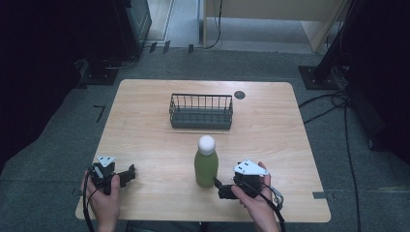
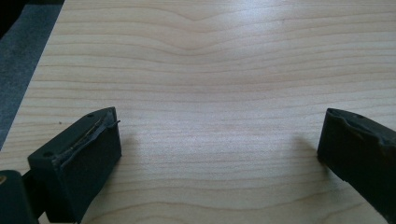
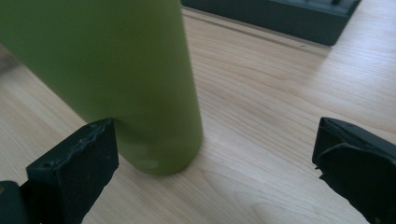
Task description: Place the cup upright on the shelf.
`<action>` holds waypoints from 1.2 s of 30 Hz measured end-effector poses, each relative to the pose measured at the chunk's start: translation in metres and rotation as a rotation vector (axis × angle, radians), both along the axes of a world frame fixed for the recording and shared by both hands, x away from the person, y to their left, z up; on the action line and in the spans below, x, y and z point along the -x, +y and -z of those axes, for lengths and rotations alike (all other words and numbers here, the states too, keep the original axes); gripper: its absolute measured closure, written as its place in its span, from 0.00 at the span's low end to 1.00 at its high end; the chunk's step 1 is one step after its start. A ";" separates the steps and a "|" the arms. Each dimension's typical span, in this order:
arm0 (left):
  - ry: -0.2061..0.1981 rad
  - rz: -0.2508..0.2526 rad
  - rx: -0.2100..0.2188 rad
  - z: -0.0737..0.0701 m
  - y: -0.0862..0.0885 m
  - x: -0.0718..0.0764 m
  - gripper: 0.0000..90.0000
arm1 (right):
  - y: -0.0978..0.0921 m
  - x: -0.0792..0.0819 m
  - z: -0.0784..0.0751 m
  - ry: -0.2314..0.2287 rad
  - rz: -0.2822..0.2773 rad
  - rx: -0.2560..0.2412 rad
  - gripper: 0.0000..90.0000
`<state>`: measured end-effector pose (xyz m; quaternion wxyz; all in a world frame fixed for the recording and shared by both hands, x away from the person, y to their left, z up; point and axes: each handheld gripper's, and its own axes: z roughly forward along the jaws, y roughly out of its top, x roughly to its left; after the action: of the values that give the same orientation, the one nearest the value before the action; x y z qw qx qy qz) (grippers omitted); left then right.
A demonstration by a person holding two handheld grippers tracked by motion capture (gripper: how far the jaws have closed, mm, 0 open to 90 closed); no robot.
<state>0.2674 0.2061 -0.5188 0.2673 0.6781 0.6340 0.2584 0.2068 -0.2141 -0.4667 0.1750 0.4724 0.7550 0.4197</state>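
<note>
Just beside the wide-spread right tongs (image 1: 223, 189) stands the green bottle (image 1: 206, 166); left tongs (image 1: 126, 175) also gape.

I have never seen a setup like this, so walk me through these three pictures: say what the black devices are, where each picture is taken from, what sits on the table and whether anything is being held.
There is no robot here. A person holds a hand-held two-jaw clamp in each hand: the left gripper and the right gripper. The high view looks down from above the wooden table. Each of the other two pictures comes from a camera riding on a gripper, looking out between its black jaws. On the table stand a green bottle with a white cap and, farther back, a dark wire basket. Both grippers are open and hold nothing. The right gripper view shows the bottle close, just off its left jaw, not between the jaws.
</note>
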 end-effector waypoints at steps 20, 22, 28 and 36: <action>-0.002 0.000 0.001 0.000 0.000 0.000 0.00 | 0.032 -0.004 -0.008 -0.023 -0.066 -0.040 0.00; -0.002 0.001 0.001 0.000 0.000 0.000 0.00 | 0.036 -0.005 -0.008 -0.032 -0.067 -0.027 0.02; -0.003 0.003 0.002 0.000 0.000 0.000 0.00 | 0.042 -0.008 -0.012 -0.062 -0.067 -0.052 0.10; -0.003 0.007 0.004 0.000 -0.001 -0.001 0.00 | 0.048 -0.011 -0.022 -0.094 -0.079 -0.059 0.16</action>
<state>0.2680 0.2053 -0.5190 0.2703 0.6793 0.6318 0.2572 0.2174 -0.1658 -0.4443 0.1796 0.4271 0.7513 0.4699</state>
